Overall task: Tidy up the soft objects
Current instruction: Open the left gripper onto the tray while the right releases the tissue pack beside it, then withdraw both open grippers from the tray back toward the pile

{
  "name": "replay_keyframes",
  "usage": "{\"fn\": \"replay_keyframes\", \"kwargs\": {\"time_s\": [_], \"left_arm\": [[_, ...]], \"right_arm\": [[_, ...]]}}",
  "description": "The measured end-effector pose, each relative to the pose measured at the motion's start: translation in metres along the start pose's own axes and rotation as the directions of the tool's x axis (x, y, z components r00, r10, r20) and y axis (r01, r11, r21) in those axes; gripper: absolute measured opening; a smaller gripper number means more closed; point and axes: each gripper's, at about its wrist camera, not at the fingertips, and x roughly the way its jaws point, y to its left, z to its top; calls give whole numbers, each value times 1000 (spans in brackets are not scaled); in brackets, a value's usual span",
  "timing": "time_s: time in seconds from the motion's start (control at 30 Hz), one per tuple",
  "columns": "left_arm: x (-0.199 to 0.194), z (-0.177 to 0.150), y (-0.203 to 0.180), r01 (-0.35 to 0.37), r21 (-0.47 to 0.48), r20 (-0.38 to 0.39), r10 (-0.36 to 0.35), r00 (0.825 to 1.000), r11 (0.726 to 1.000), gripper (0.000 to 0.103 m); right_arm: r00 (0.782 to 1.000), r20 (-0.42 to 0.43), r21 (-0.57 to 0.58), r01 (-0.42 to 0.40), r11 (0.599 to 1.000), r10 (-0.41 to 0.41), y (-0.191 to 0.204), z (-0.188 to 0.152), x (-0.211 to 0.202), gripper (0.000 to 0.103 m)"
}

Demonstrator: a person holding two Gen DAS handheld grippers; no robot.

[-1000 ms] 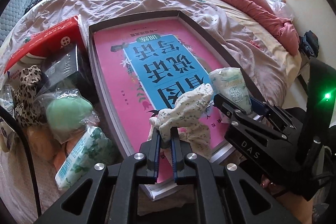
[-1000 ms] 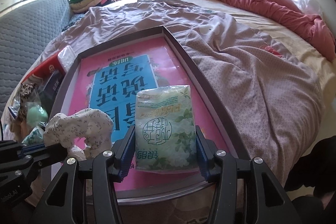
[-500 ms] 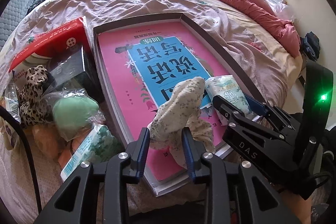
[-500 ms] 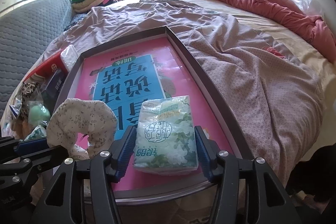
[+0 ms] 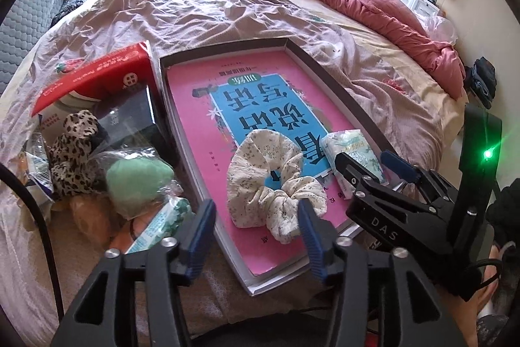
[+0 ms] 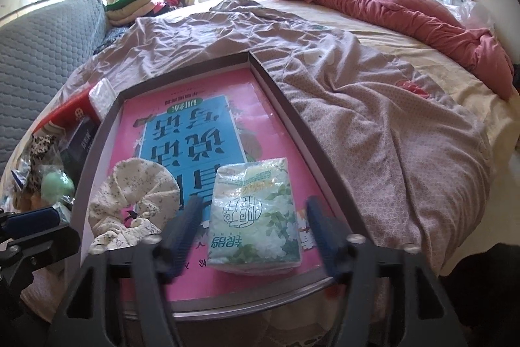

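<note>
Two soft things lie let go: scrunchie (image 5: 271,181) between left gripper's (image 5: 256,225) just-opened jaws, tissue pack (image 6: 256,213) between right gripper's (image 6: 252,233), tidied into tray (image 6: 292,116).

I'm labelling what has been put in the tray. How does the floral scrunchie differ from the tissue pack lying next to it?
The scrunchie is a gathered cream fabric ring with a small flower print; the tissue pack is a flat rectangular packet in shiny plastic printed with white flowers and green leaves. The scrunchie lies crumpled and lumpy, the tissue pack flat. The scrunchie sits to the left, the tissue pack to the right. Both rest on the pink book in the tray, untouched.
</note>
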Motion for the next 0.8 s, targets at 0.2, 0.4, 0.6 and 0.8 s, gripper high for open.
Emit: {"fn": "replay_keyframes", "kwargs": {"time_s": [0.2, 0.4, 0.6, 0.8], "left_arm": [[-15, 3, 1, 8, -7, 34, -7, 999, 1000, 60], [-33, 3, 2, 4, -5, 69, -3, 998, 1000, 61], [-48, 1, 7, -11, -7, 99, 12, 995, 1000, 65], [-64, 1, 17, -38, -26, 131, 41, 991, 999, 69]], "right_arm": [[1000, 21, -3, 7, 1000, -7, 0, 4, -10, 74], [998, 54, -4, 12, 1000, -12, 2, 11, -26, 75], [997, 82, -28, 7, 1000, -5, 11, 18, -42, 75], [994, 108, -47, -8, 999, 13, 22, 25, -59, 75]]}}
